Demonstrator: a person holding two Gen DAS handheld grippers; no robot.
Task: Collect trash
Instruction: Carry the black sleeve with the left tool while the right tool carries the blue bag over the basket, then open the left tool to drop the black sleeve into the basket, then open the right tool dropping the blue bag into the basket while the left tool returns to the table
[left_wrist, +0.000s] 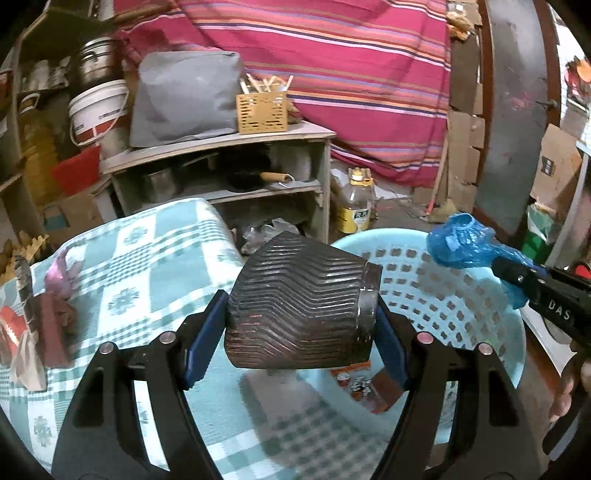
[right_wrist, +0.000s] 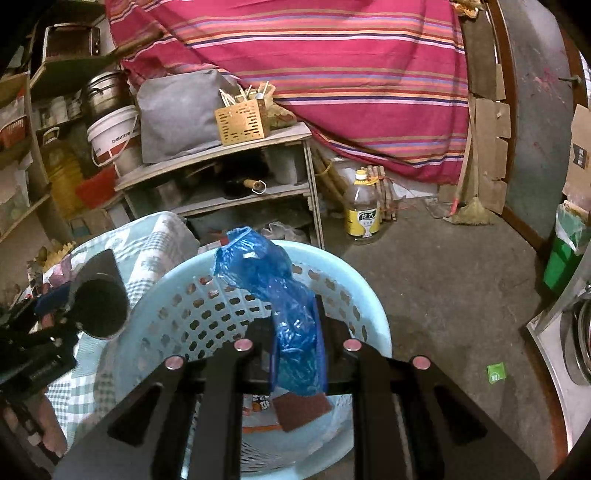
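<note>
Both tools loaded at the basket (left_wrist: 480, 295)

Left tool (left_wrist: 295, 317) pinches a ribbed cup (left_wrist: 299, 306) over the bench (left_wrist: 147, 251) edge; right tool (right_wrist: 299, 332) pinches a blue bag (right_wrist: 280, 295) above the basket.

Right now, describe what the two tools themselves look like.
Both are matte black. The left tool has two splayed arms with silver round pins and blue finger pads. The right tool matches; its body shows white letters "DAS" in the left wrist view.

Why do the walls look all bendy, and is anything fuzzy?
Left wrist view: fisheye bends the edges, corners go black, and the checked cloth blurs low down. Right wrist view: same bending; the dark cup looks soft, the blue plastic bag sharp and shiny.
</note>
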